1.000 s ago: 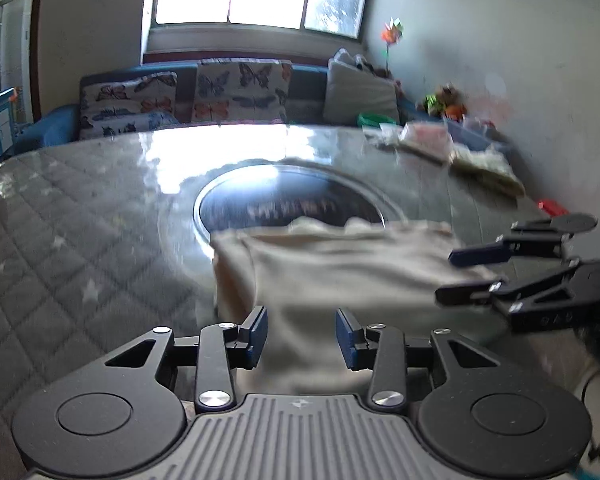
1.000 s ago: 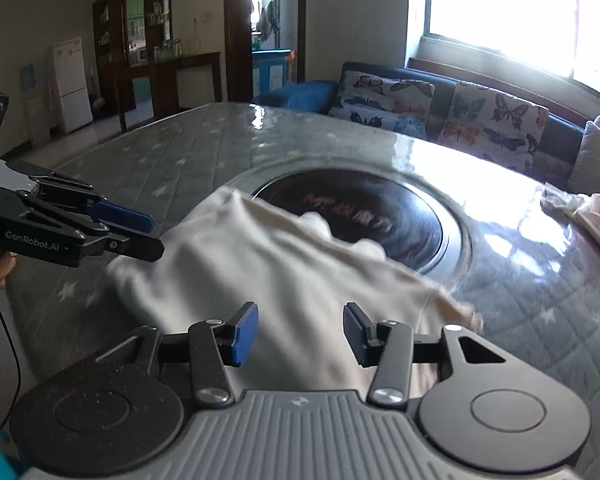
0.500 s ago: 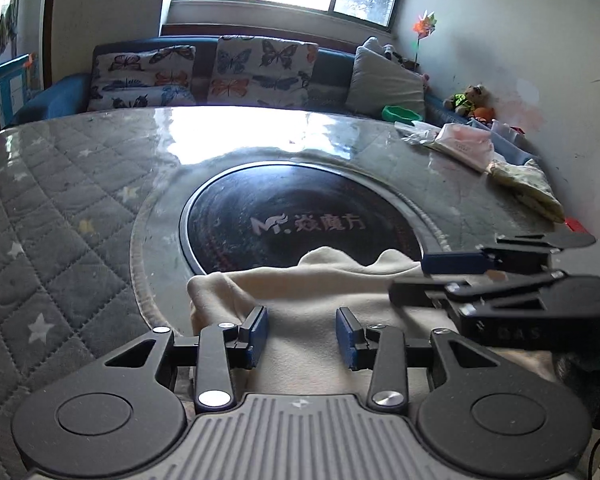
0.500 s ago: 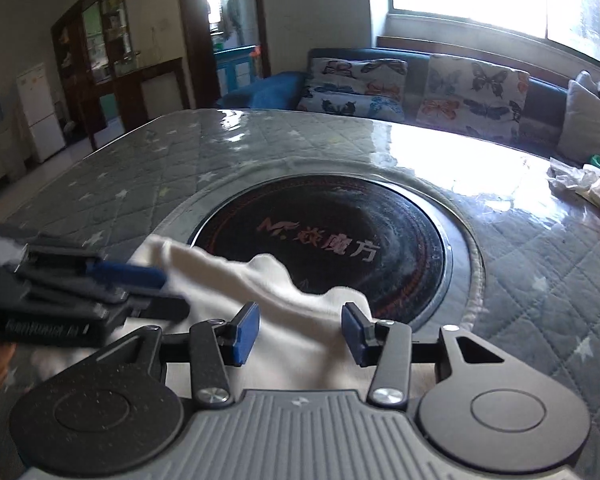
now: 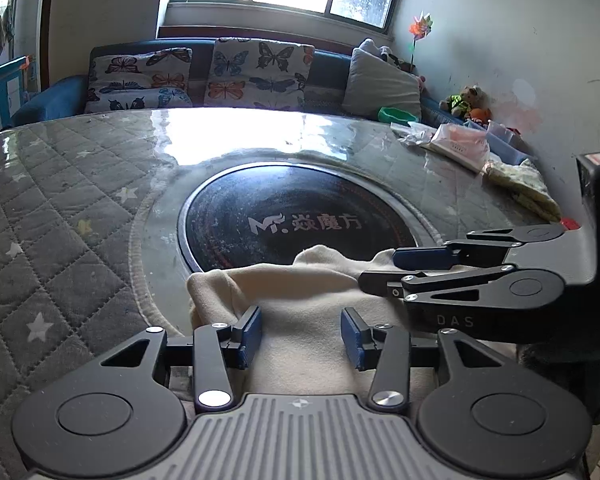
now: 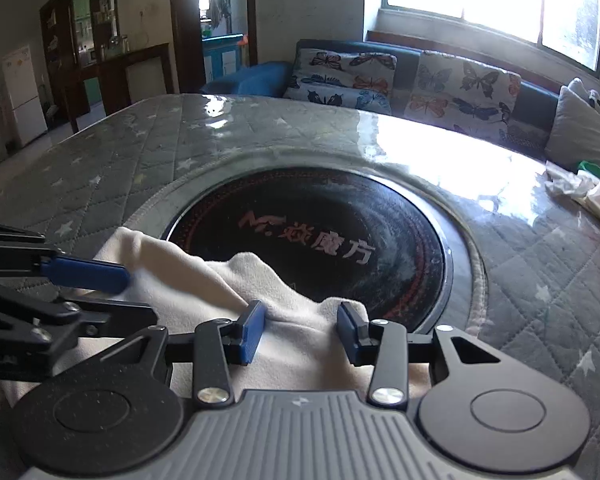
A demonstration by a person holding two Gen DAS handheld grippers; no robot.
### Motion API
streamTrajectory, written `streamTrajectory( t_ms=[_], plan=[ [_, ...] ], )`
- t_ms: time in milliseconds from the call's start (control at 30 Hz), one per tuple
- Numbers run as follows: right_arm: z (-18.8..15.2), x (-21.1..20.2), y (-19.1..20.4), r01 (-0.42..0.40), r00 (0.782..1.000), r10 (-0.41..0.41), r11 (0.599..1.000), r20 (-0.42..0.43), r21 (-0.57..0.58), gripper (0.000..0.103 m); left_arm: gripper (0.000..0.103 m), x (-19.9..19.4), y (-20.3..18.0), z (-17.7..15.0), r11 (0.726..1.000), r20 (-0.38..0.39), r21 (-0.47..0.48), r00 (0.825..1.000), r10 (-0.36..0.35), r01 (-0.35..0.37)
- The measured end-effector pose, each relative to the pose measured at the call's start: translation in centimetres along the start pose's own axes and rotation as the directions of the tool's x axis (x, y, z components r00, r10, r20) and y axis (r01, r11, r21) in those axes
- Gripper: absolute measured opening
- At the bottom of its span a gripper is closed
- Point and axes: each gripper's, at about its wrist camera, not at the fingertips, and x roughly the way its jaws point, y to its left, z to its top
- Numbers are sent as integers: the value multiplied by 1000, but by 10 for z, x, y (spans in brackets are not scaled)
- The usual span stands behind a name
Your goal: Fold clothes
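A cream garment [image 5: 300, 304] lies bunched at the near edge of the table, overlapping the black round centre plate [image 5: 284, 216]. It also shows in the right wrist view [image 6: 204, 276]. My left gripper [image 5: 300, 334] is open over the garment's near part, holding nothing. My right gripper [image 6: 302, 332] is open over the garment's right folds, holding nothing. Each gripper appears in the other's view: the right one [image 5: 384, 270] at the garment's right side, the left one [image 6: 116, 292] at its left side.
The table [image 5: 60, 220] has a grey quilted star-pattern cover under glossy plastic. Packets and cloths [image 5: 472, 148] lie at its far right edge. A sofa with butterfly cushions [image 5: 220, 76] stands behind it. A wall is close on the right.
The garment, spread and lifted a second ago, has come down toward the near edge and now lies bunched. Both grippers have drawn back and closer together, staying open.
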Motion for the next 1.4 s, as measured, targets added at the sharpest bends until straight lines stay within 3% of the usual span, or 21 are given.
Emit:
streamTrajectory(
  t_ms=[167, 300, 433, 600, 700, 867, 900, 1033, 1200, 1400],
  plan=[
    [4, -23, 9, -21, 999, 23, 999, 42, -47, 41, 56, -25, 20, 0, 998, 42, -47, 999, 35, -33],
    [3, -45, 31, -94, 994, 100, 988, 50, -120, 41, 57, -37, 41, -5, 991, 37, -101, 995, 97, -93],
    [-3, -61, 67, -185, 979, 198, 957, 38, -225, 41, 57, -41, 63, -12, 975, -5, -172, 990, 143, -142],
    [-16, -75, 121, -311, 944, 330, 877, -10, -367, 45, 60, -45, 75, -20, 958, -40, -234, 986, 161, -166],
    [-25, -71, 146, -321, 939, 341, 832, -39, -453, 45, 66, -47, 76, -21, 953, -44, -259, 987, 154, -160],
    [-38, -60, 167, -268, 957, 286, 805, -50, -530, 39, 75, -48, 77, -20, 944, -51, -304, 991, 121, -131],
    [-43, -59, 169, -255, 960, 275, 803, -45, -538, 29, 75, -48, 77, -20, 941, -52, -315, 992, 112, -123],
    [-40, -60, 159, -260, 960, 279, 847, -28, -463, 8, 80, -47, 79, -19, 928, -58, -361, 995, 78, -93],
    [-25, -73, 131, -330, 937, 348, 890, 1, -316, 7, 87, -41, 76, -14, 908, -70, -416, 997, 16, -44],
    [-10, -91, 95, -388, 914, 403, 903, 51, -182, 7, 91, -27, 69, -8, 882, -100, -471, 993, -56, 2]
  ],
)
